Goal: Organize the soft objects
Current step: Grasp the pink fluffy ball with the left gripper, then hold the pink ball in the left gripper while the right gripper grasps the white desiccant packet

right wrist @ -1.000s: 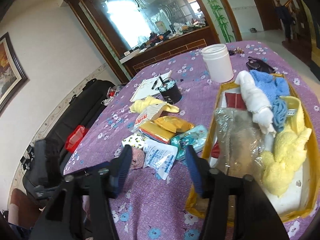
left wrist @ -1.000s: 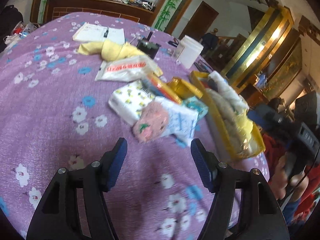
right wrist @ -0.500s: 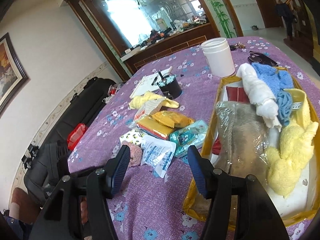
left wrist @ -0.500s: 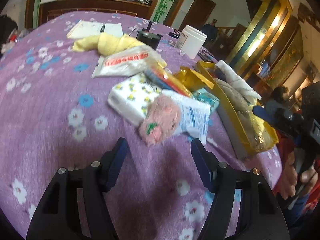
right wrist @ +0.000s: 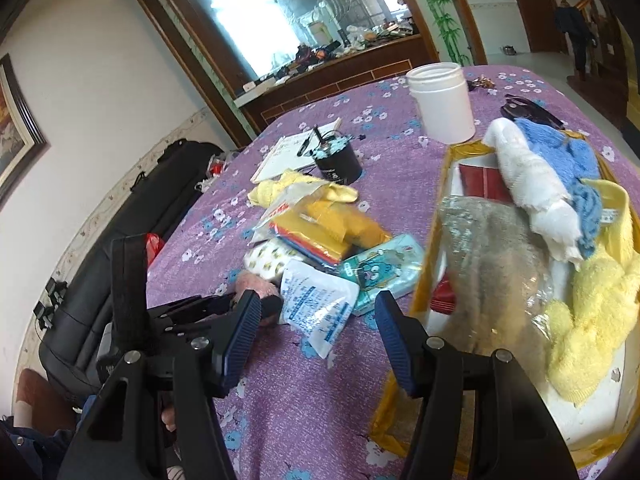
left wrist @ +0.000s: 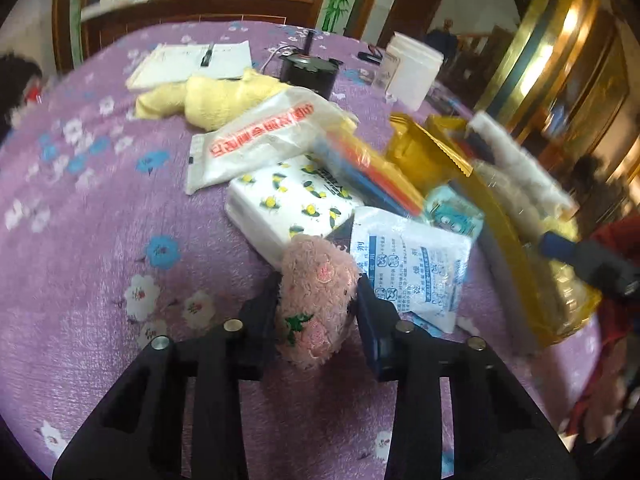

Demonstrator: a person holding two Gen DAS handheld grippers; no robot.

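A pink plush toy (left wrist: 320, 292) lies on the purple flowered tablecloth (left wrist: 100, 220), at the near end of a heap of packets. My left gripper (left wrist: 318, 284) is closing around it, and both pads press into its fur. In the right wrist view the pink plush toy (right wrist: 254, 284) peeks out behind the left gripper's dark fingers (right wrist: 208, 306). My right gripper (right wrist: 316, 304) hovers open above the cloth with nothing held. To its right, a yellow-rimmed tray (right wrist: 444, 184) holds a white towel (right wrist: 532, 192), blue cloth (right wrist: 560, 156) and yellow terry cloth (right wrist: 592, 312). Another yellow towel (left wrist: 216, 100) lies on the table.
The heap holds a lemon-print tissue pack (left wrist: 288, 200), a white packet with blue print (left wrist: 416, 268), a red-lettered bag (left wrist: 260, 140) and a teal pack (right wrist: 380, 272). Farther back stand a white jar (right wrist: 444, 100), a black cup (right wrist: 338, 160) and a notebook (left wrist: 188, 60).
My left gripper moved forward and down to the pink plush toy and its jaws closed in on it. The right gripper edged forward, still open.
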